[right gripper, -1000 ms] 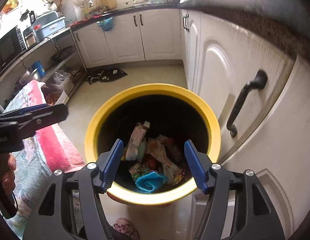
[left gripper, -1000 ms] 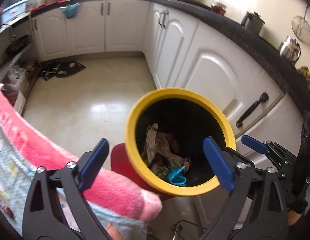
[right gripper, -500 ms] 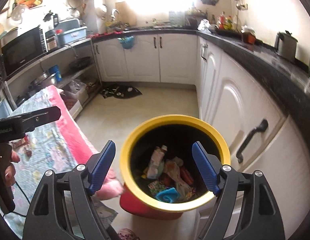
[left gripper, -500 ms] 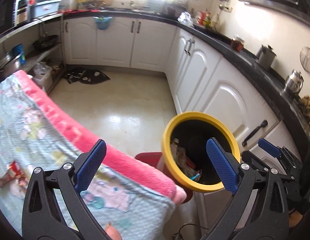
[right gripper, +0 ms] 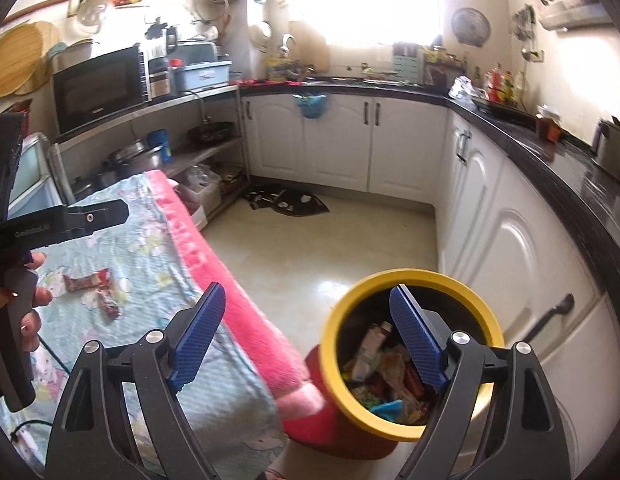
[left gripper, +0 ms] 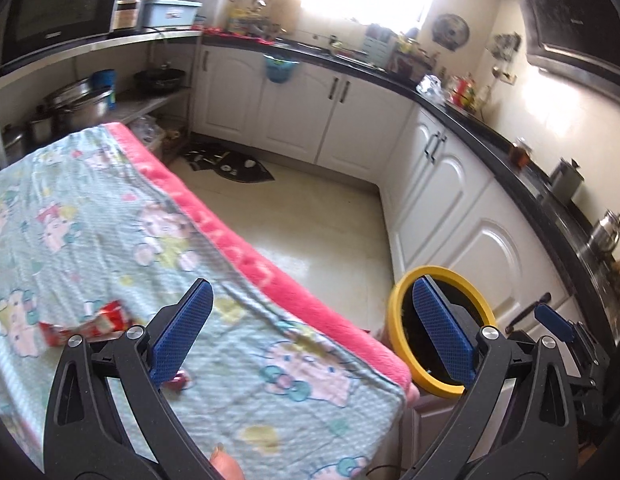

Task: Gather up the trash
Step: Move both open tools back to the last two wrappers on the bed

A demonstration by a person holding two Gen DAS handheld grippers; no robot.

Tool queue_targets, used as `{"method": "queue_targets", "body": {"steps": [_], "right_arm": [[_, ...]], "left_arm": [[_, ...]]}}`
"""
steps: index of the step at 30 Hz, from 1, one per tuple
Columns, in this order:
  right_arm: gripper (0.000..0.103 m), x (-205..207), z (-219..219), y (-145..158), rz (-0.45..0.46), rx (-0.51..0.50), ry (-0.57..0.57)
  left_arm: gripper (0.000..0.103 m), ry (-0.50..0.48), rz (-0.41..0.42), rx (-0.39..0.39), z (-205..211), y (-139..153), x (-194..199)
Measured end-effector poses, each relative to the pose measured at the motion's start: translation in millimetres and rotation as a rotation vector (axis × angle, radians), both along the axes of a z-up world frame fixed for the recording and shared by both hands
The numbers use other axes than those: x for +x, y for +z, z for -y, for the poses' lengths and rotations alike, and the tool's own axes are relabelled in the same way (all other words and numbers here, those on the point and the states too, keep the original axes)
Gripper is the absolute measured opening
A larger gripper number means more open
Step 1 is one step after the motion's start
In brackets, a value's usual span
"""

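Blue pads sit on my left gripper (left gripper: 310, 330) at the bottom of the left wrist view. They are spread wide apart and nothing is between them. Under them lies a light blue blanket (left gripper: 110, 220) with cartoon cats and a pink edge. A red wrapper (left gripper: 92, 326) lies on the blanket at the lower left, just beside my left pad. A small red bit peeks out under that same pad, but I cannot tell what it is. The yellow-rimmed bin (left gripper: 395, 320) stands at the lower right, behind my right pad, next to the white cupboards (left gripper: 469, 216).

In the right wrist view, my right gripper (right gripper: 306, 338) is at the bottom. Its jaws have just been opening, and now they are spread wide with nothing between them. The bin (right gripper: 413, 278) is at the lower right, and I can see wrappers and paper inside it. Two red wrappers (right gripper: 94, 288) lie on the blanket (right gripper: 150, 256) at the middle left. At the far left edge a hand (right gripper: 30, 300) holds the other gripper over the blanket.
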State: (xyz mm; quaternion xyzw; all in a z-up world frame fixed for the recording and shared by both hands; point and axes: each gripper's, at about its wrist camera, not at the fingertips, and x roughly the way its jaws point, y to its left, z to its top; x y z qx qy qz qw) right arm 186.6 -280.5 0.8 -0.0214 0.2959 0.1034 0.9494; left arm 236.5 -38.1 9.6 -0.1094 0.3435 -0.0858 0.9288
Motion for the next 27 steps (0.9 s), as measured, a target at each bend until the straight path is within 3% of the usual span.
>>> {"method": "queue_targets", "body": {"steps": [14, 27], "right_arm": [[0.083, -2, -71, 10, 0.021, -0.016, 0.159], [0.083, 18, -145, -18, -0.066, -0.063, 0.347]], "left_arm": [[0.092, 0.159, -0.003, -0.036, -74, -1, -19], [0.092, 0.322, -0.100, -0.078, -147, -32, -24]]}}
